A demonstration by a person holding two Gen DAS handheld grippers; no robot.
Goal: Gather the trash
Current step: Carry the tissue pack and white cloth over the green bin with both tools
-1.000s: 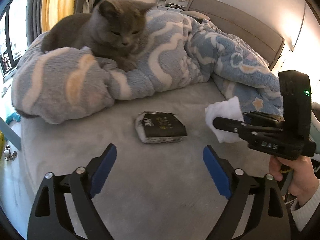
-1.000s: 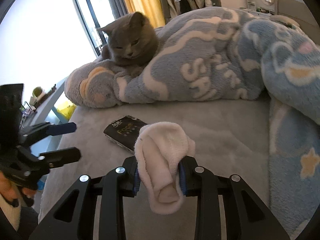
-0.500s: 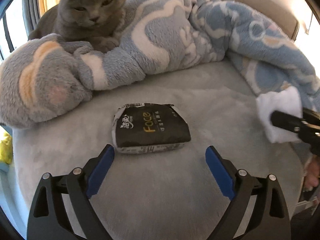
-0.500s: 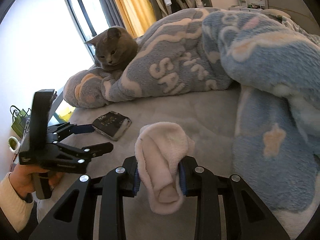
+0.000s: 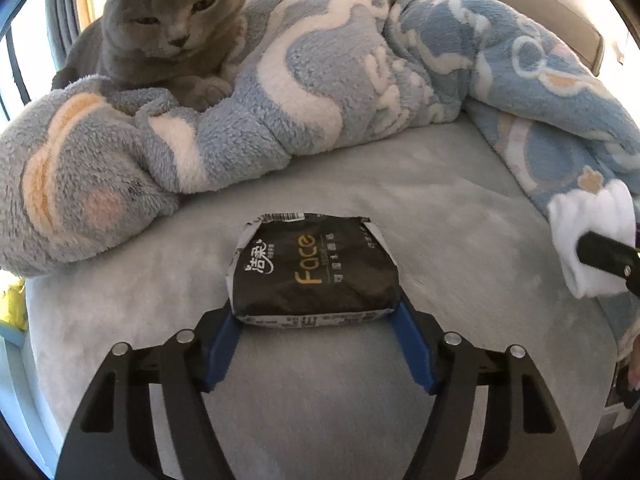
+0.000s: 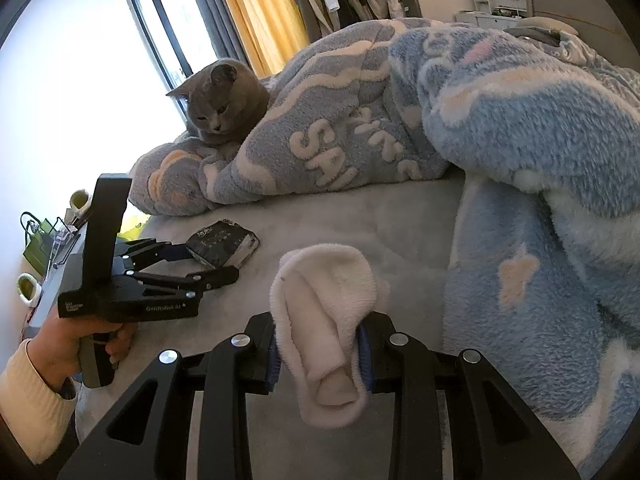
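Observation:
A black tissue pack [image 5: 314,270] marked "Face" lies on the grey bed sheet [image 5: 400,208]. My left gripper [image 5: 316,320] is open, its blue pads at either side of the pack's near end, touching or nearly so. In the right wrist view the left gripper [image 6: 204,258] reaches the pack [image 6: 224,244] from the left. My right gripper [image 6: 320,352] is shut on a white sock [image 6: 324,320] and holds it above the sheet. The sock also shows at the right edge of the left wrist view [image 5: 592,236].
A grey cat [image 5: 168,28] lies on a rumpled blue and white fleece blanket [image 5: 340,80] just behind the pack. The blanket runs along the back and right of the bed. A side table with small items [image 6: 44,240] stands at the bed's left edge.
My left gripper has moved forward onto the tissue pack and its fingers have narrowed around it. My right gripper with the sock has drawn back to the right.

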